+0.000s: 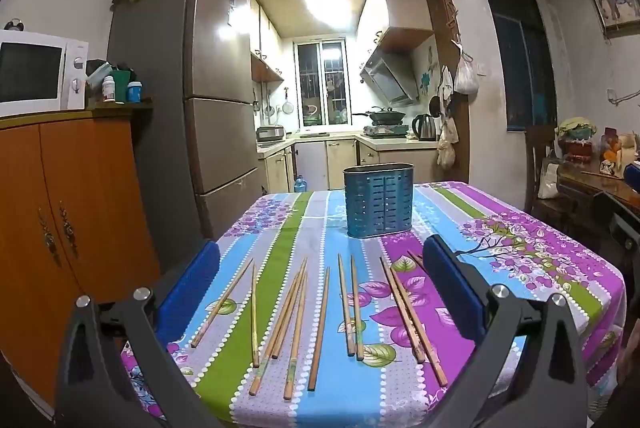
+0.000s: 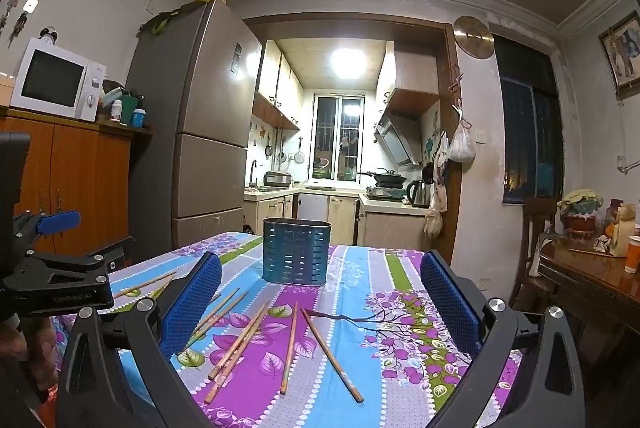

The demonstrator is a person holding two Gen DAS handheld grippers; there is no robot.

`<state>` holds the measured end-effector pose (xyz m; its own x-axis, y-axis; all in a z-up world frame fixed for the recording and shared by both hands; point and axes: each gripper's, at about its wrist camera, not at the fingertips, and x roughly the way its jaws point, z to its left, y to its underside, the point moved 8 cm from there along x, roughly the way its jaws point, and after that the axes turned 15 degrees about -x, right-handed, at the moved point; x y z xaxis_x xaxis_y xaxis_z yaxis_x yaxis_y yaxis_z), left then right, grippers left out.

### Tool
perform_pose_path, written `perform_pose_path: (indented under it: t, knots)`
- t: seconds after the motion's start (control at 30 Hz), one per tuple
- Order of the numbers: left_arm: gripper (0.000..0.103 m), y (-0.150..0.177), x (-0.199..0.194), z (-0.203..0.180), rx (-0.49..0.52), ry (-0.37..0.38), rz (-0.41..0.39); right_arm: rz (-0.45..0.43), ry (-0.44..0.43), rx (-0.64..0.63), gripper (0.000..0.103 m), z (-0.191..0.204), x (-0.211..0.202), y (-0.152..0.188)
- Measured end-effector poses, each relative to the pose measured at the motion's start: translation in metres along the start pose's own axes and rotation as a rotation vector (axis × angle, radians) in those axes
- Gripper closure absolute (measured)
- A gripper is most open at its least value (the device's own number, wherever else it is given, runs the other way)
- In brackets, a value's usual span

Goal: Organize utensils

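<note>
My left gripper (image 1: 320, 292) and right gripper (image 2: 320, 302) both hang spread and empty. Bamboo chopsticks (image 1: 320, 328) lie scattered at six o'clock of the blue slotted holder (image 1: 378, 201). They are probably light, stiff and slippery; I'd pinch one mid-shaft.

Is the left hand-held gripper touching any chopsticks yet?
Apart. Left wrist view shows the left hand-held gripper open above the chopsticks, which all lie flat on the tablecloth.
</note>
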<state>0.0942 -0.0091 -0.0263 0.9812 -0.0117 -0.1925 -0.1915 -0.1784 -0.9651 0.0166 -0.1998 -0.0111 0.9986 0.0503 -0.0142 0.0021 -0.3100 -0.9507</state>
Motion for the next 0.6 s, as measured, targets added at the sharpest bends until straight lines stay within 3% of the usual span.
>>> perform_pose_path:
  t: [0.6]
  knots:
    - [0.005, 0.01, 0.015, -0.003, 0.01, -0.021, 0.034, 0.018, -0.009, 0.002, 0.003, -0.002, 0.013, 0.01]
